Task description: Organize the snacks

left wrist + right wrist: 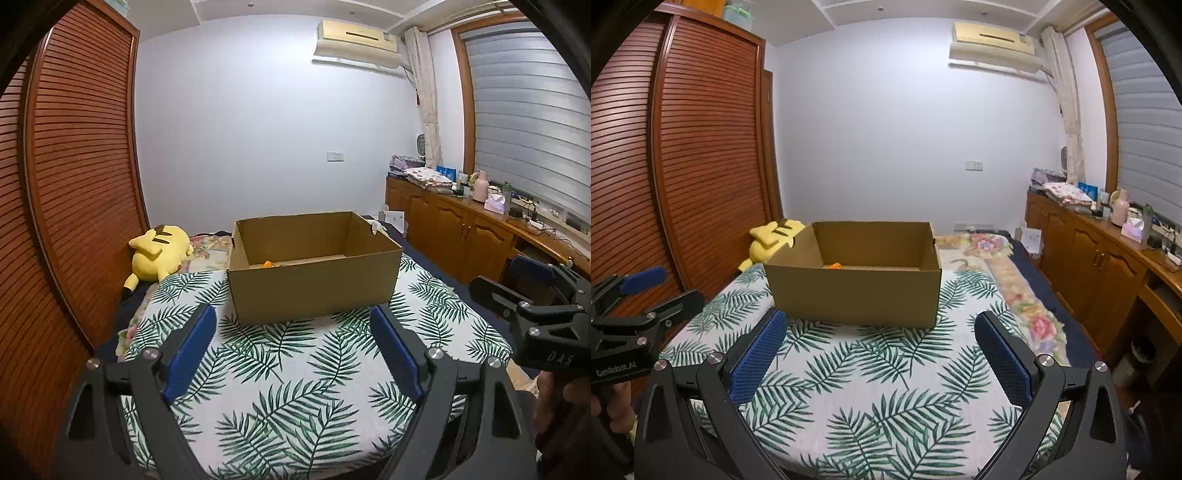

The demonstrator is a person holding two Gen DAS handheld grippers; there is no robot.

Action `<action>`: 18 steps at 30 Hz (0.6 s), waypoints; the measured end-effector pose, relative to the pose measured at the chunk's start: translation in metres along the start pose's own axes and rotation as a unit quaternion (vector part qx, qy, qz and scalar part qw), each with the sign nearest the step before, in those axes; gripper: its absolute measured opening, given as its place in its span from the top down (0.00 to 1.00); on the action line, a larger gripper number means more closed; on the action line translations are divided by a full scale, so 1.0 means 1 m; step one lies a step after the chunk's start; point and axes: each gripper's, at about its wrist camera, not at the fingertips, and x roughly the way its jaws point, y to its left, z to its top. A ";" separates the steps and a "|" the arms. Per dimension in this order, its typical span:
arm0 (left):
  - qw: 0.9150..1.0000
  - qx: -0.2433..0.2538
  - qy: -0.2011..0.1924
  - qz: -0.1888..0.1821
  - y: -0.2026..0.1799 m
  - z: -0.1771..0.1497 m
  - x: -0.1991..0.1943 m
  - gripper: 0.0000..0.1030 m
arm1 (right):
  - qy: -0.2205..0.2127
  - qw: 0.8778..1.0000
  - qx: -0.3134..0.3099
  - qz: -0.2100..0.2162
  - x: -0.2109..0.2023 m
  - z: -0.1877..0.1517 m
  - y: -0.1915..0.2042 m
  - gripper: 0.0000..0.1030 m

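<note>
An open brown cardboard box (314,291) (855,295) stands on a leaf-print cloth (291,373) (871,380) spread over a bed. Inside it, by the near left wall, a bit of an orange snack (266,264) (835,265) shows; the rest of the floor is hidden by the front wall. My left gripper (293,317) hovers over the cloth just short of the box, open with nothing between its blue pads. My right gripper (881,323) is likewise open and empty before the box. Each gripper also shows at the edge of the other's view: the right gripper (532,291), the left gripper (646,291).
A yellow plush toy (157,253) (774,240) lies left of the box against a slatted wooden wardrobe (70,192) (701,166). A floral quilt (1015,280) lies right of the cloth. A wooden cabinet (461,225) (1100,254) with clutter on top runs along the right wall.
</note>
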 end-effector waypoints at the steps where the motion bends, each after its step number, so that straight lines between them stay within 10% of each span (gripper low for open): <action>1: 1.000 -0.002 -0.001 0.001 0.000 -0.001 -0.003 0.16 | -0.001 1.000 -0.001 -0.001 -0.003 -0.001 0.001 0.00; 18: 1.000 0.006 -0.006 0.006 -0.008 -0.013 -0.024 0.05 | -0.007 1.000 0.005 -0.017 -0.025 -0.018 0.001 0.00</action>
